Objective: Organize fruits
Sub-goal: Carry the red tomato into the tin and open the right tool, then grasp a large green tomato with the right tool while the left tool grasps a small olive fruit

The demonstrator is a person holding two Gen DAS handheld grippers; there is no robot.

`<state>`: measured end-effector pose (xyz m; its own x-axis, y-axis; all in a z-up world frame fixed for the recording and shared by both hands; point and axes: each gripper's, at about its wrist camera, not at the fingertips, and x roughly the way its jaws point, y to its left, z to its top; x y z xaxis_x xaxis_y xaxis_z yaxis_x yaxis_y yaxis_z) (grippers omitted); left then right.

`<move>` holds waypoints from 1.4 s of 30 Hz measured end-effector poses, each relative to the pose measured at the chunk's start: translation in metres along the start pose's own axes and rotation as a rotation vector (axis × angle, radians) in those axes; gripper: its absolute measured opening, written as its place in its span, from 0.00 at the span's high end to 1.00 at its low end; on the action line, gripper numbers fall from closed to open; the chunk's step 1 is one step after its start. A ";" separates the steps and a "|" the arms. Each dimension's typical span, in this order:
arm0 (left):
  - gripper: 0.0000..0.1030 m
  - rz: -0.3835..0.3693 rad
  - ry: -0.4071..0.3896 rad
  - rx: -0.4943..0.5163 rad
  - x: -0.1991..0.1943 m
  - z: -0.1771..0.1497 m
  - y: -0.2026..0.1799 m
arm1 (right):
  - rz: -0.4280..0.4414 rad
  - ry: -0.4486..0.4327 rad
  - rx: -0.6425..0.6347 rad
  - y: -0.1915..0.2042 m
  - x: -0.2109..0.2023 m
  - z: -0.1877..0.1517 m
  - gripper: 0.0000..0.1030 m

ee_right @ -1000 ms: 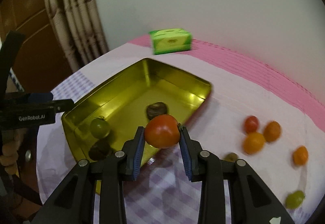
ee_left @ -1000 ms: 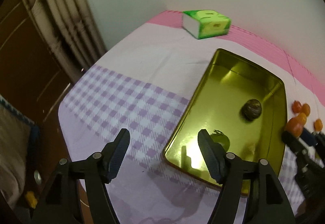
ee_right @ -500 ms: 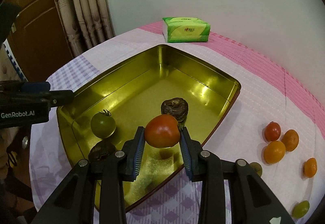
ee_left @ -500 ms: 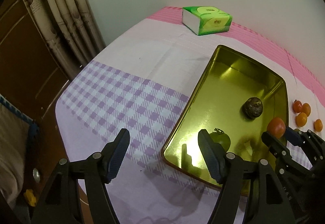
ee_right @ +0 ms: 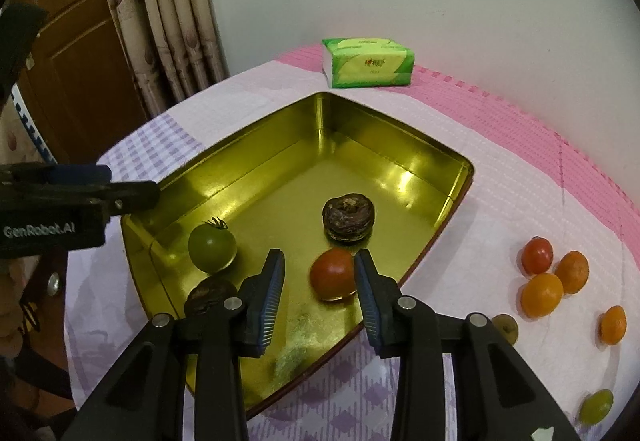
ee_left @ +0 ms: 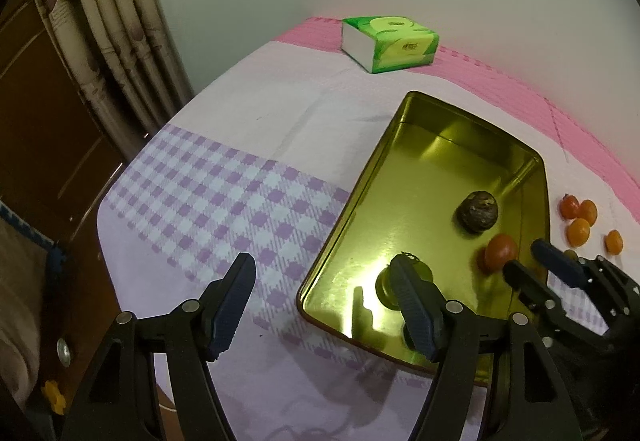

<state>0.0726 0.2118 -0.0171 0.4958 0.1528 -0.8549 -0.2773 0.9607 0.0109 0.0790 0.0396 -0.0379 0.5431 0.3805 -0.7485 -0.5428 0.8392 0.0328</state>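
Observation:
A gold metal tray [ee_right: 400, 125] [ee_left: 360, 177] lies on the cloth-covered table. Inside it rest a green tomato [ee_right: 212, 247], a dark brown wrinkled fruit [ee_right: 348, 217] [ee_left: 478, 211], a second dark fruit [ee_right: 210, 295] and a red tomato [ee_right: 334, 273] [ee_left: 500, 251]. My right gripper [ee_right: 318, 261] [ee_left: 525, 256] reaches over the tray's near corner, and its jaws are opening. The red tomato sits on the tray floor between them, with a gap at the left pad. My left gripper [ee_left: 320, 263] hangs open and empty, straddling the tray's left rim.
Several small fruits lie loose on the cloth right of the tray: a red one [ee_right: 537, 255], orange ones [ee_right: 542, 295] and a green grape [ee_right: 596, 407]. A green tissue pack [ee_right: 368, 67] stands at the back by the wall. Curtain and wooden door are left, beyond the table edge.
The right gripper carried the red tomato in over the tray and sank a little. Its jaws have parted and the tomato now rests on the tray floor. The left gripper stayed put.

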 end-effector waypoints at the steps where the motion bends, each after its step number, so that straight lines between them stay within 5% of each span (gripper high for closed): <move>1: 0.32 -0.002 -0.005 0.006 -0.001 0.000 -0.002 | -0.007 -0.010 0.008 -0.002 -0.004 -0.001 0.67; 6: 0.32 -0.009 -0.007 0.026 -0.002 -0.002 -0.007 | -0.045 -0.042 0.081 -0.024 -0.027 -0.018 0.65; 22: 0.32 -0.005 -0.003 0.057 0.000 -0.006 -0.015 | -0.342 0.050 0.455 -0.172 -0.102 -0.144 0.65; 37: 0.32 -0.043 -0.022 0.177 0.000 -0.014 -0.042 | -0.432 0.043 0.485 -0.211 -0.083 -0.138 0.60; 42: 0.32 -0.081 -0.019 0.205 0.001 -0.016 -0.058 | -0.428 0.034 0.439 -0.207 -0.076 -0.132 0.68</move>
<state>0.0756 0.1529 -0.0270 0.5260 0.0756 -0.8471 -0.0635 0.9968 0.0495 0.0655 -0.2139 -0.0754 0.6300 -0.0322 -0.7759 0.0376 0.9992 -0.0109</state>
